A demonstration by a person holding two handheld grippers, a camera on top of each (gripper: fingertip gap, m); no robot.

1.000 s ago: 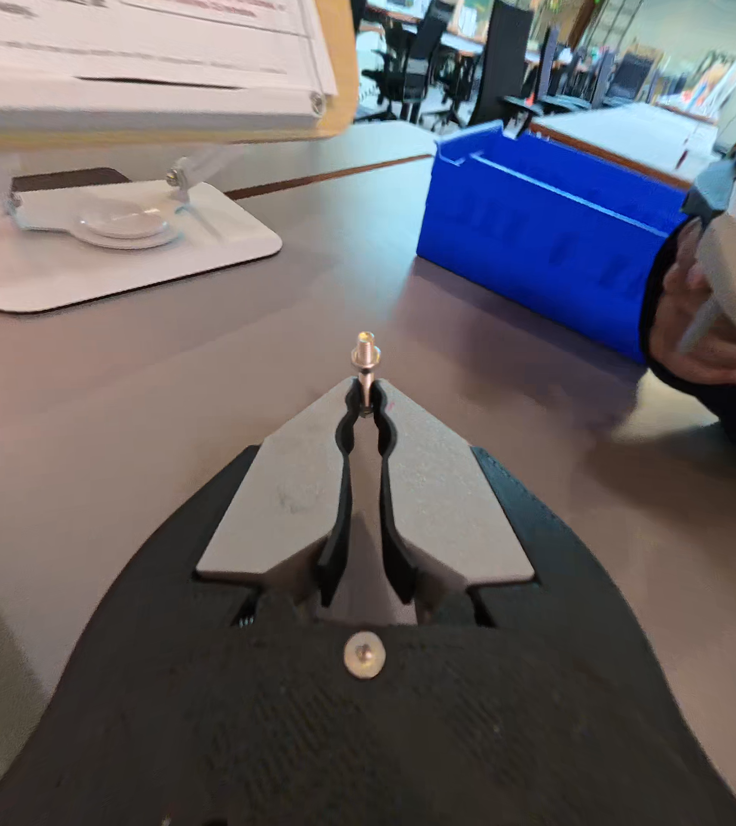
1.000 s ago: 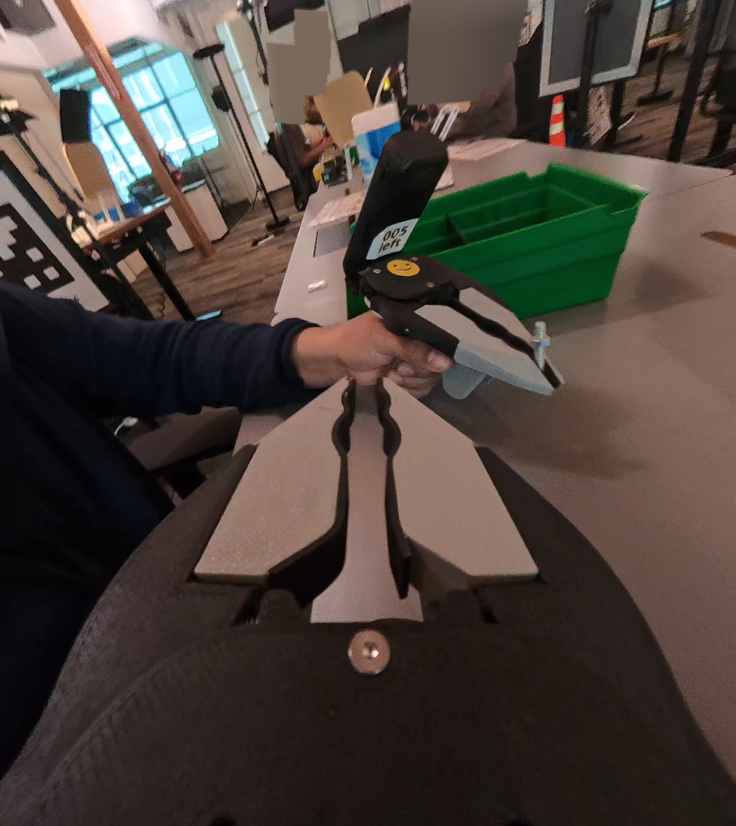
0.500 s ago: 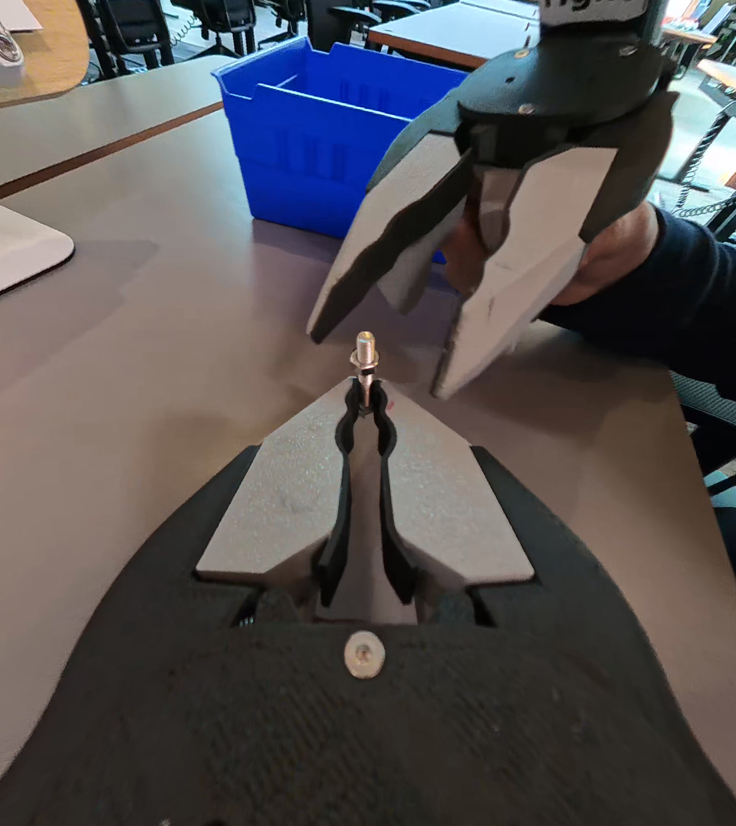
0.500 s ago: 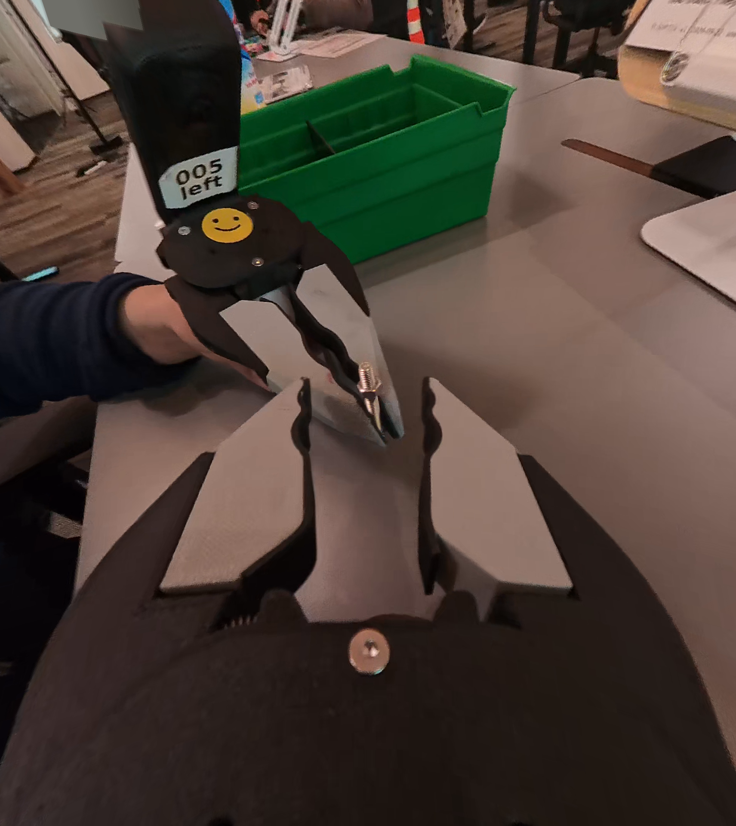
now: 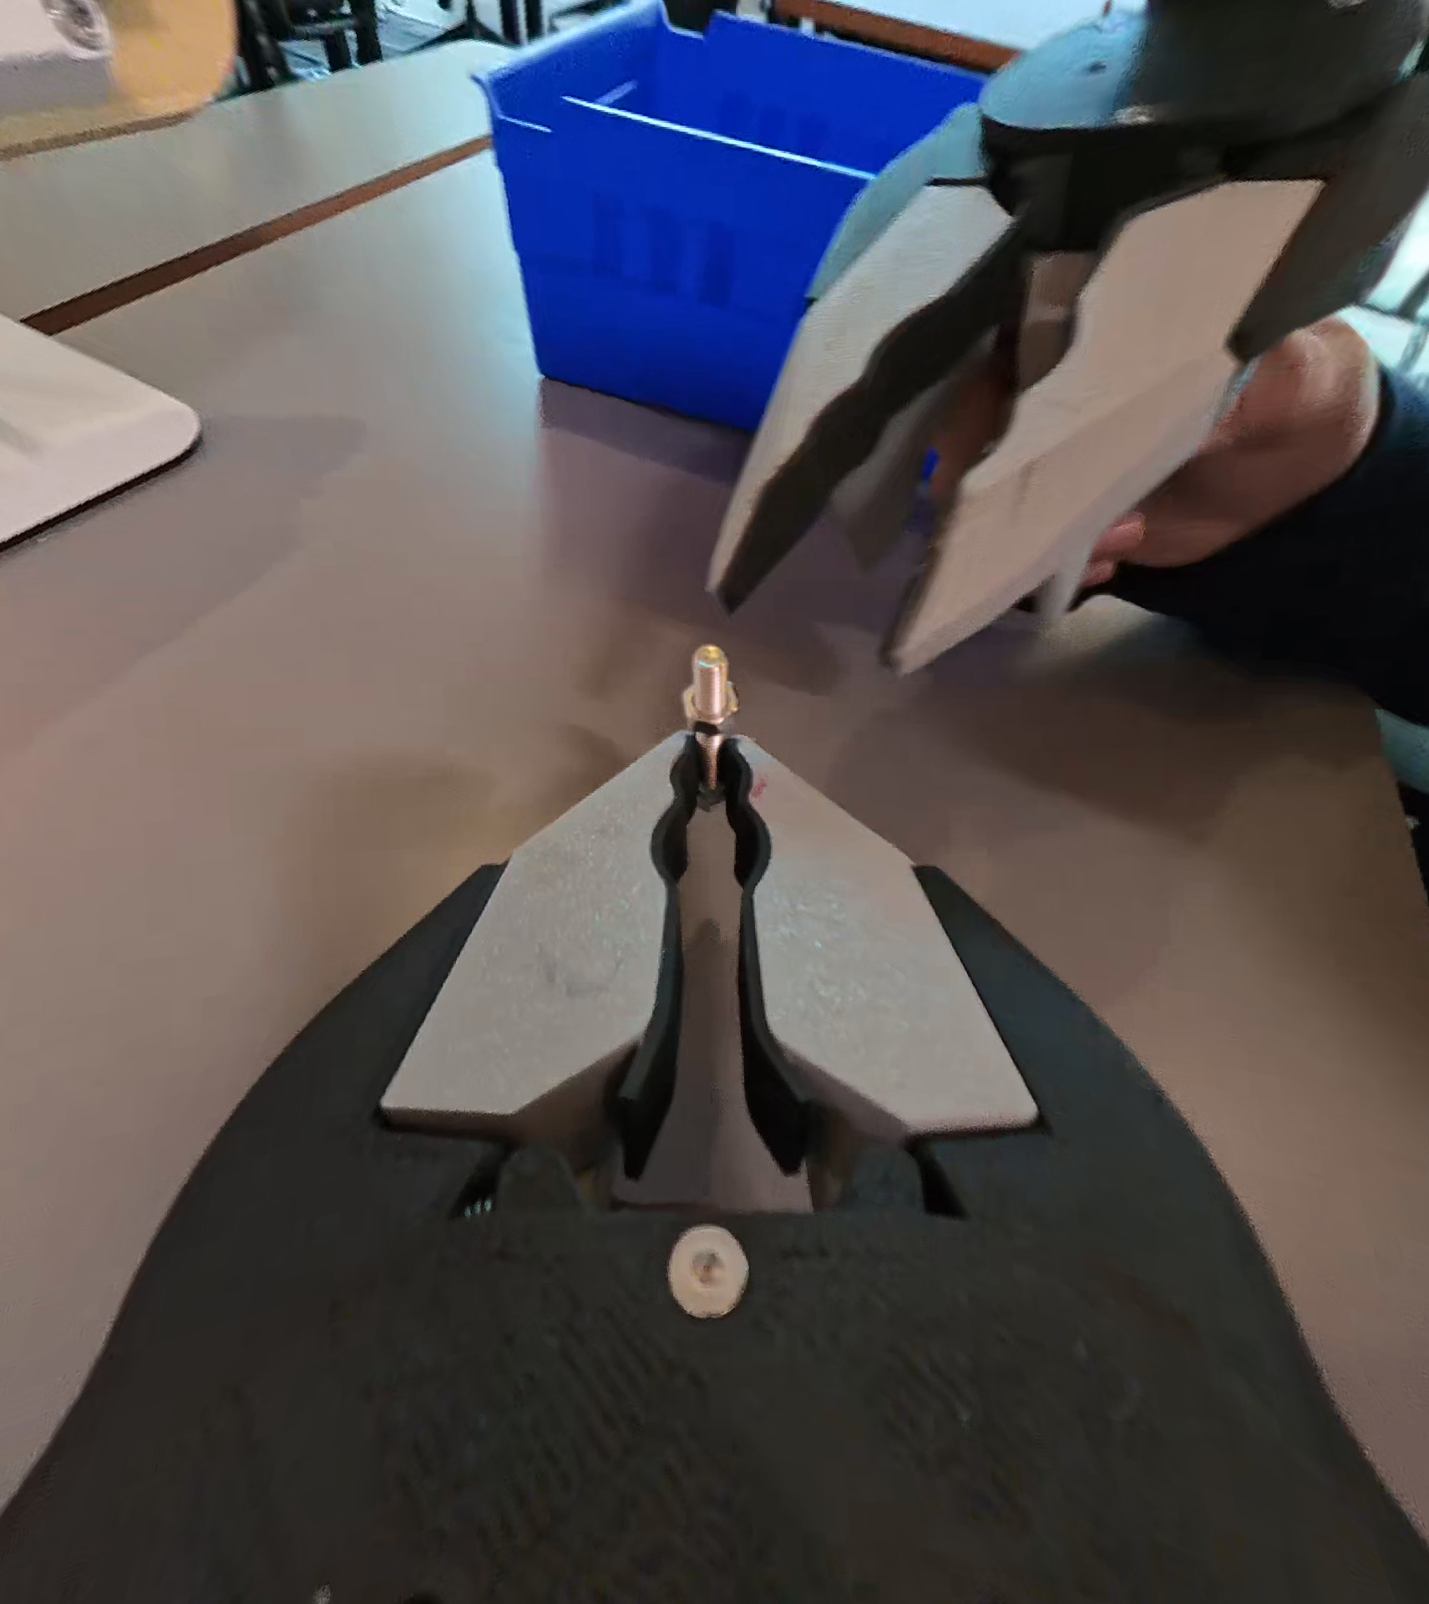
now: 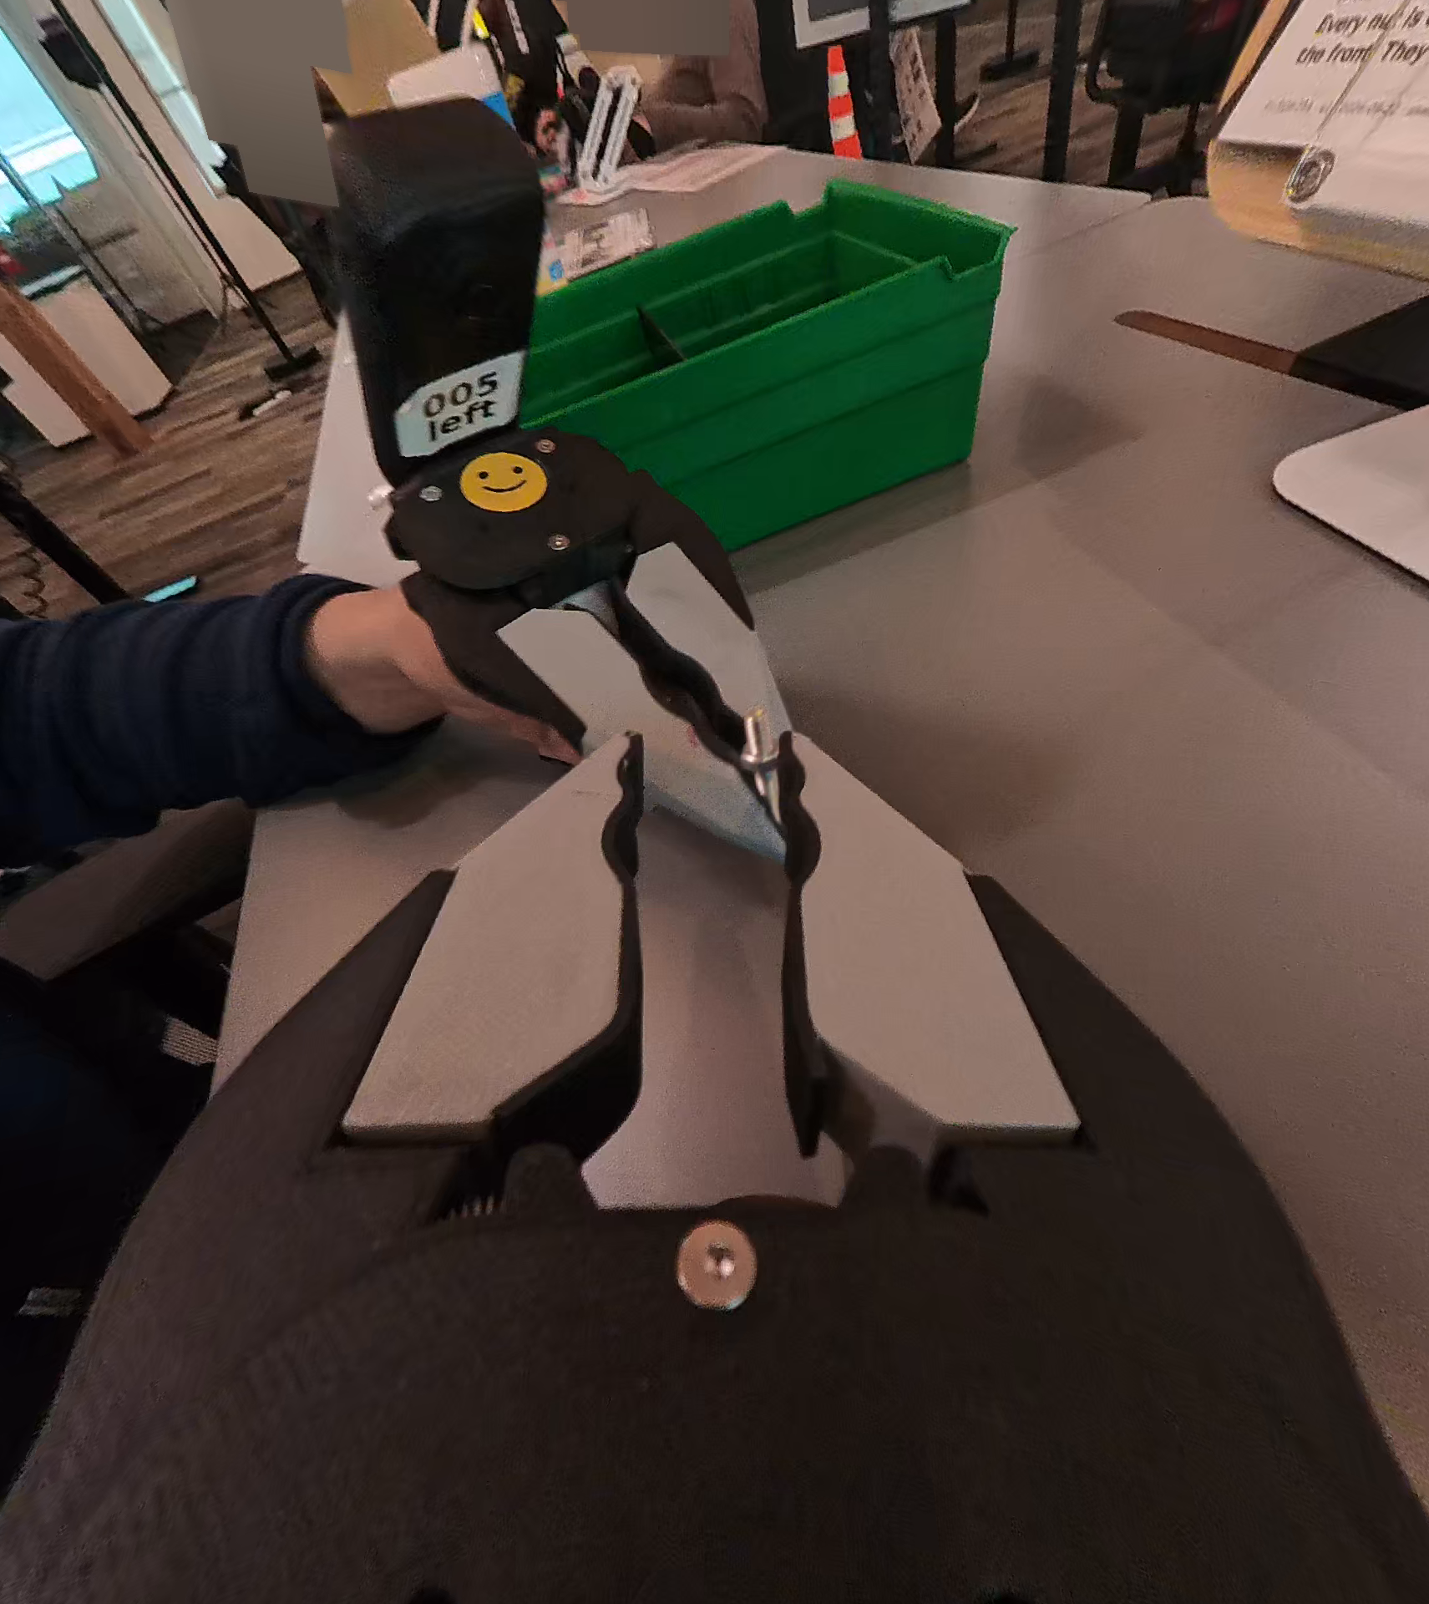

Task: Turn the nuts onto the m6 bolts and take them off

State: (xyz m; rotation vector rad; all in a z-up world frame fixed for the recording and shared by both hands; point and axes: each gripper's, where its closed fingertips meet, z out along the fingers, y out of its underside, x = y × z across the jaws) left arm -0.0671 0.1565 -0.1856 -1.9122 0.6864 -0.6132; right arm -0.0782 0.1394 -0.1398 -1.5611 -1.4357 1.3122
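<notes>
We hold the bolt (image 5: 709, 694) by its lower end in the left tool (image 5: 706, 764), clamped tight on it, shank standing clear of the tips w/ the nut (image 5: 711, 701) sitting partway down the thread. Our right tool (image 6: 706, 764) is parted wide, holding nothing, its tips approx. level w/ the bolt; in the right wrist view the bolt (image 6: 758, 755) sits just inside the right-hand finger (image 6: 893, 937), not centred in the gap. Risks, as we judge them: closing from this offset could shove the shank sideways and twist it out of the left tool's narrow bite, or catch bare thread vs. the nut's flats, so turning does nothing. A slipped nut would likely drop onto the grey surface (image 5: 346, 694) and roll. Blue bin (image 5: 693, 260) and green bin (image 6: 780, 364) stand well apart.
</notes>
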